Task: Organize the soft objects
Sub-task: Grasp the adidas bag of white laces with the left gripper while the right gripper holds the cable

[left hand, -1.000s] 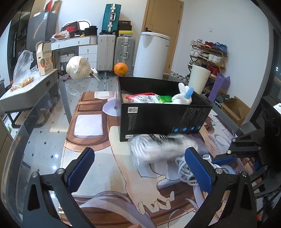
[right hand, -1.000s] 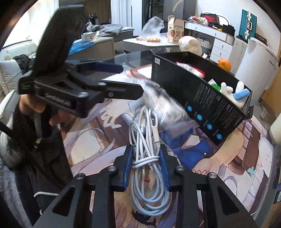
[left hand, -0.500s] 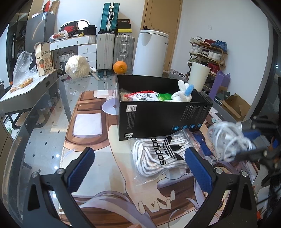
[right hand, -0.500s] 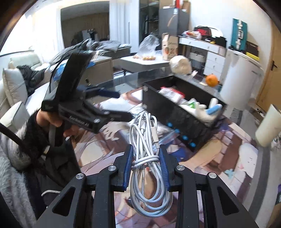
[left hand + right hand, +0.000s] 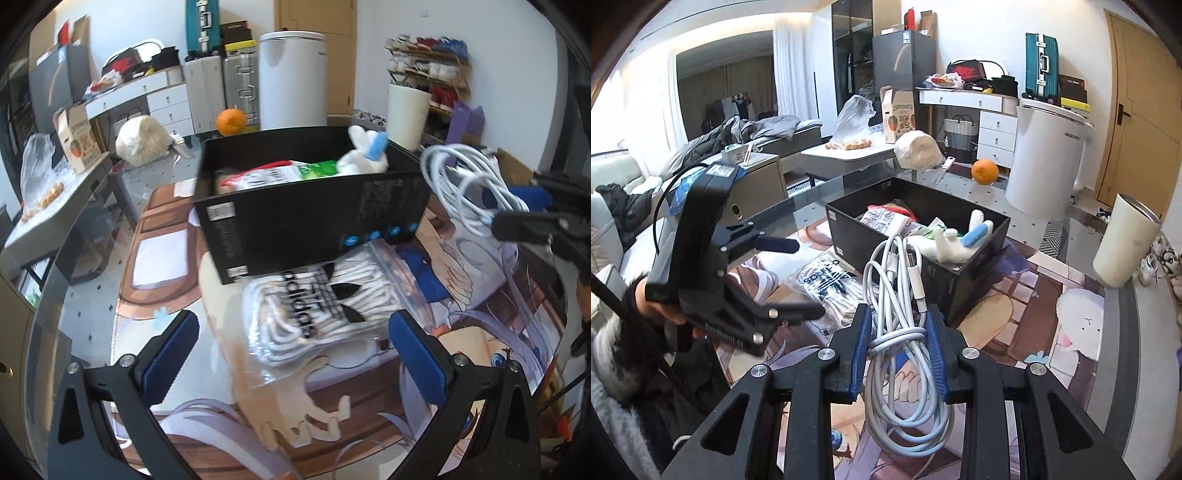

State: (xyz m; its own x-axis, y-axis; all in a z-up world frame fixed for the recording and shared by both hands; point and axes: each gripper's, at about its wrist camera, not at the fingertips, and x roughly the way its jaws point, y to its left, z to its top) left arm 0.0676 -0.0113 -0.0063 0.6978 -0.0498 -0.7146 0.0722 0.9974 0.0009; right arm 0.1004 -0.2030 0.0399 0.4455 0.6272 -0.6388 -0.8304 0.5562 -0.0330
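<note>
My right gripper is shut on a coiled white cable, held in the air just in front of the black box. In the left wrist view the same cable hangs at the box's right corner. Inside the box lie a white plush with a blue ear and snack packets. A clear zip bag of striped socks lies on the mat against the box front. My left gripper hovers open over that bag, nothing between its fingers; it also shows in the right wrist view.
An orange and a white wrapped bundle sit on the glass table beyond the box. A tall white tumbler stands at the right edge. A printed mat covers the near table. A person's sleeve is at the left.
My right gripper has lifted the cable off the mat and carried it up to the box. The sock bag has come to rest in front of the box. My left gripper shifted and rolled slightly.
</note>
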